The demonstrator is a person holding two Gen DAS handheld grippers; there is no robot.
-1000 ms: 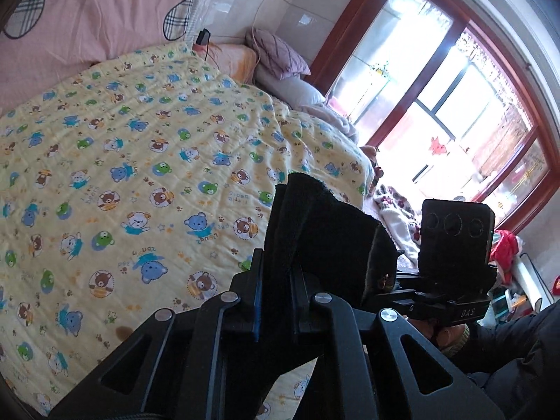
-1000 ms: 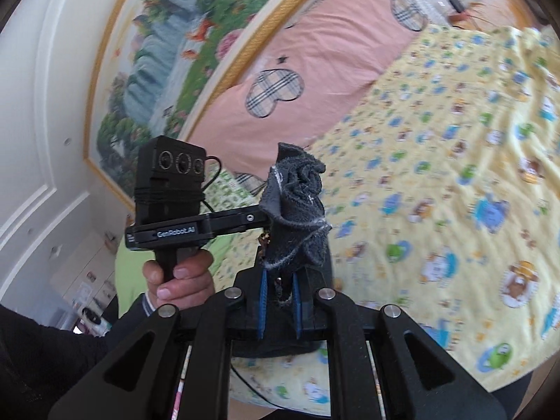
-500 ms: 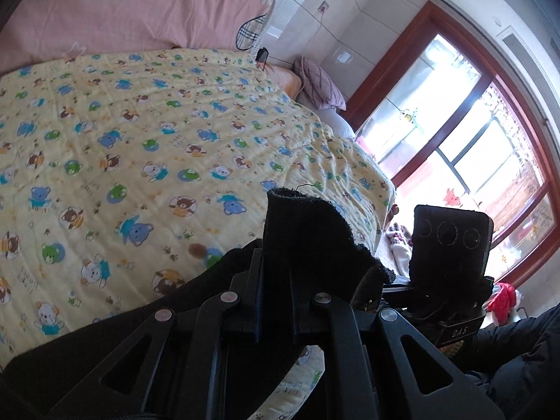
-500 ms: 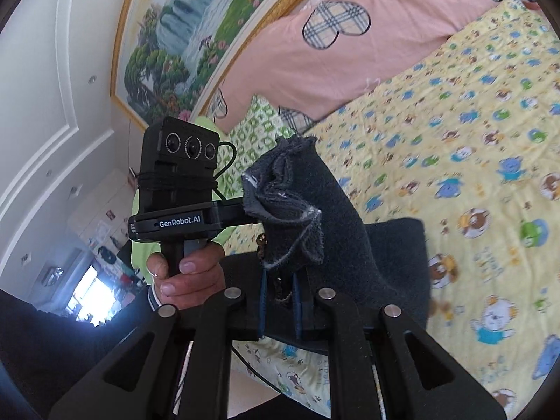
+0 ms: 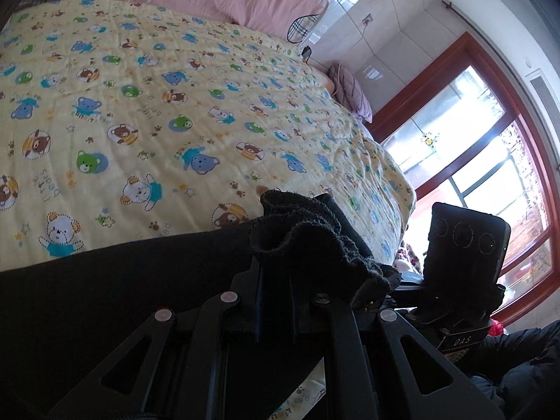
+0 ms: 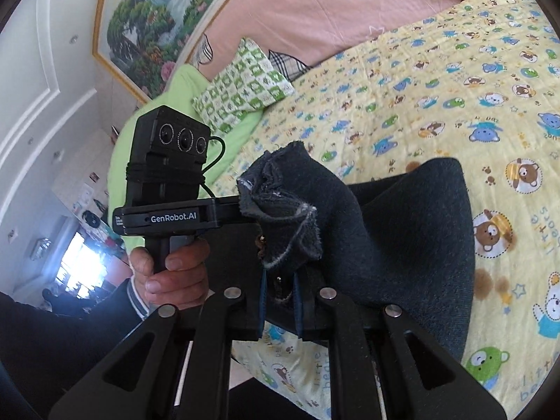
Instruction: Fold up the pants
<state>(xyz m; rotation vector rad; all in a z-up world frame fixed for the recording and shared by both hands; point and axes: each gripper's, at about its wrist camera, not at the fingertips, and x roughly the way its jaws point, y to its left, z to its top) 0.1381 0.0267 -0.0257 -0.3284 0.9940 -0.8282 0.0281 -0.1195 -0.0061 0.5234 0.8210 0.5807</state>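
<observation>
You had each gripper clamped on a bunched edge of the pants (image 5: pixel 105 297): left gripper (image 5: pixel 274 276), right gripper (image 6: pixel 280 276). The dark cloth ran outward from both, draped on the bed (image 5: pixel 140 105), its long axis probably lying across between your hands.

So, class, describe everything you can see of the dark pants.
The pants are dark, almost black, of a thick fleecy fabric with fraying edges. One bunched edge is clamped in the left gripper, another in the right gripper. Between and below them the cloth spreads in a broad sheet lying over the yellow bear-print quilt.
</observation>
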